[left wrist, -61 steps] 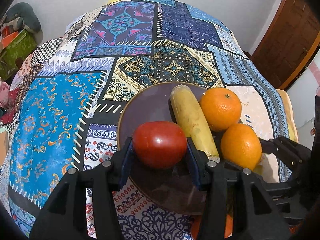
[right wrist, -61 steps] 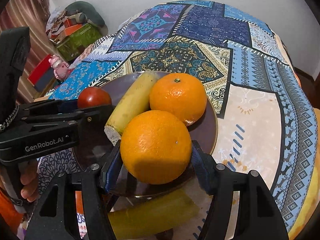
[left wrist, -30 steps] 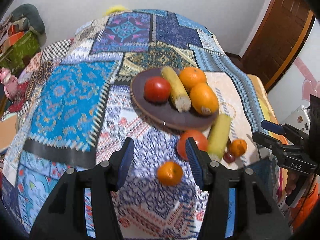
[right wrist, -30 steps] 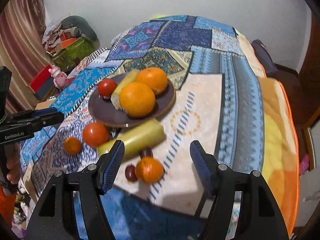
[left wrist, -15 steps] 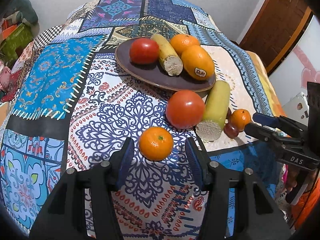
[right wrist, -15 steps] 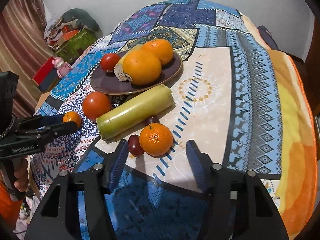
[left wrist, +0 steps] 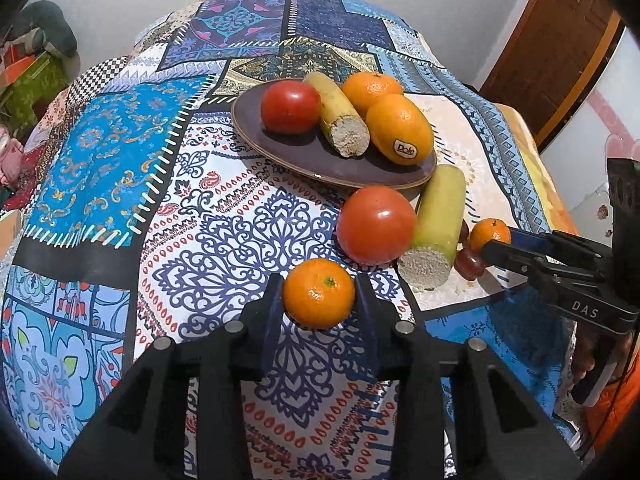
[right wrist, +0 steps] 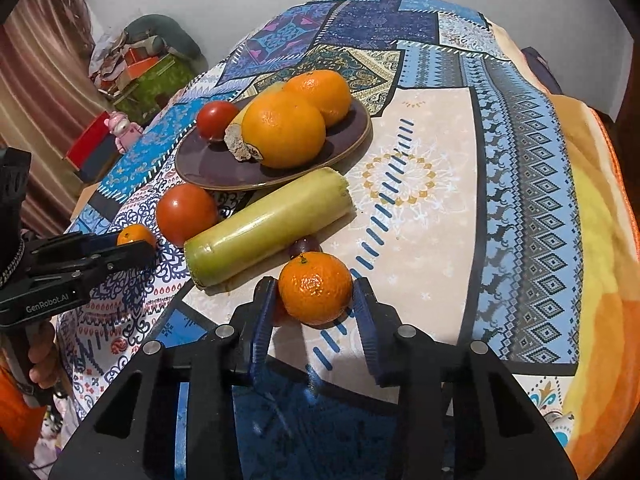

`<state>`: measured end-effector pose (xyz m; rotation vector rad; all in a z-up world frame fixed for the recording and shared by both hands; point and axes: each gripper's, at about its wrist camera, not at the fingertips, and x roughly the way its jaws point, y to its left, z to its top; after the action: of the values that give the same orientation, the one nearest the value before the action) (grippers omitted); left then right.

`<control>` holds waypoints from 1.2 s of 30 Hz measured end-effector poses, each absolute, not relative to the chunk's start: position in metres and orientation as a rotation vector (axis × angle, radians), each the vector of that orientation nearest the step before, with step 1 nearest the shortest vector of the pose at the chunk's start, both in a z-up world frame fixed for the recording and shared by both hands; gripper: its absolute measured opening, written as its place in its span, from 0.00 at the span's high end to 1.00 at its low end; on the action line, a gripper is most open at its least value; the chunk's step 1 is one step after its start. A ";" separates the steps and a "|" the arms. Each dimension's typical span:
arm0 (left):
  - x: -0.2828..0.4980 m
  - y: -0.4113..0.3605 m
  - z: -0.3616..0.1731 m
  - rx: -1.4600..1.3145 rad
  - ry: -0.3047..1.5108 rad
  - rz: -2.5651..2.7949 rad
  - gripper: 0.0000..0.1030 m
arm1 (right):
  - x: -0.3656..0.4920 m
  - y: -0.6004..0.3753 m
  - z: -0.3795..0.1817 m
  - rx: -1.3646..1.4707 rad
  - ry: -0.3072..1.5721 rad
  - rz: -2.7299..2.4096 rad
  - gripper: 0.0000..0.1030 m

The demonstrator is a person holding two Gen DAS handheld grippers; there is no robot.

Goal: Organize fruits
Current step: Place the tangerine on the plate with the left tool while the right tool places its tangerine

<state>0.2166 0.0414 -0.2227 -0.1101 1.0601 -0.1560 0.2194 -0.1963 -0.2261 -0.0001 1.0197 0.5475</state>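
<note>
Now left gripper (left wrist: 319, 300) closing around mandarin (left wrist: 319, 294), right gripper (right wrist: 314, 298) closing around tangerine (right wrist: 315, 288)

Readable text: "Dole" sticker on the orange (left wrist: 400, 130) on the plate. "DAS" on the right gripper (left wrist: 496, 246) body. "GenRobot.AI" on the left gripper (right wrist: 136, 246) body.

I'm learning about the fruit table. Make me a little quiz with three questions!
1. True or false: the plate holds two tomatoes.
2. How many oranges sit on the plate?
3. What is between the left gripper fingers? A) grape B) small mandarin C) banana piece

Key: 1. False, one tomato on the plate, the other tomato on the cloth. 2. Two. 3. B; the jaws are closing.
</note>
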 end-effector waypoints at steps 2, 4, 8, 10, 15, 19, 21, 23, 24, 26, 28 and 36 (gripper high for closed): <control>0.217 0.043 -0.218 -0.113 1.050 -0.154 0.66 | 0.219 -0.198 -0.223 0.006 1.009 0.545 0.65; 0.217 0.043 -0.214 -0.113 1.039 -0.154 0.66 | 0.220 -0.200 -0.218 0.011 0.996 0.545 0.65; 0.220 0.045 -0.201 -0.110 1.006 -0.152 0.66 | 0.220 -0.202 -0.206 0.011 0.962 0.543 0.66; 0.221 0.045 -0.195 -0.107 0.991 -0.152 0.66 | 0.221 -0.202 -0.201 0.014 0.946 0.547 0.66; 0.234 0.045 -0.181 -0.104 0.957 -0.149 0.66 | 0.230 -0.195 -0.190 0.008 0.911 0.551 0.66; 0.249 0.045 -0.175 -0.098 0.937 -0.144 0.66 | 0.244 -0.188 -0.186 -0.014 0.889 0.541 0.66; 0.257 0.045 -0.175 -0.093 0.935 -0.139 0.66 | 0.253 -0.185 -0.184 -0.019 0.880 0.537 0.66; 0.266 0.046 -0.177 -0.090 0.937 -0.133 0.66 | 0.262 -0.183 -0.184 -0.022 0.873 0.529 0.66; 0.269 0.046 -0.178 -0.091 0.939 -0.132 0.66 | 0.267 -0.182 -0.184 -0.023 0.870 0.526 0.66; 0.279 0.047 -0.183 -0.097 0.949 -0.129 0.66 | 0.275 -0.180 -0.184 -0.027 0.865 0.520 0.66; 0.286 0.049 -0.187 -0.102 0.956 -0.127 0.66 | 0.284 -0.178 -0.186 -0.032 0.863 0.514 0.66; 0.311 0.051 -0.204 -0.113 0.984 -0.118 0.66 | 0.317 -0.172 -0.203 -0.013 0.902 0.498 0.66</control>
<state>0.3108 0.0510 -0.2044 -0.1129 0.9842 -0.1180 0.3171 -0.1719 -0.2027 -0.0132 0.9023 0.4977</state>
